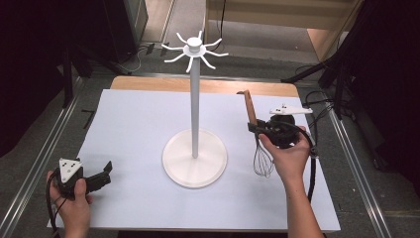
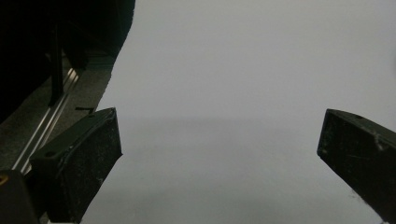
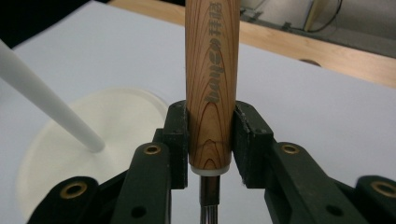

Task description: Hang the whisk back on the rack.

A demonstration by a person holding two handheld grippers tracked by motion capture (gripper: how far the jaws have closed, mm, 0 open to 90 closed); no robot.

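A whisk with a wooden handle [image 1: 247,106] and wire head [image 1: 263,161] hangs upright at the table's right side, handle up and wires down. My right gripper [image 1: 254,128] is shut on the lower end of the handle [image 3: 210,93], one jaw on each side, just above the metal neck. A white stand [image 1: 194,99] with a round base [image 1: 194,158] and curved hooks at its top [image 1: 194,48] rises in the middle of the table, left of the whisk. My left gripper [image 1: 105,171] rests low at the front left, open, with bare white table between its fingers [image 2: 88,154].
A white sheet [image 1: 138,119] covers the table, with a wooden edge [image 1: 148,83] at the back. Metal rails [image 1: 39,163] run along both sides. Black tripod legs and cables stand past the right edge [image 1: 337,89].
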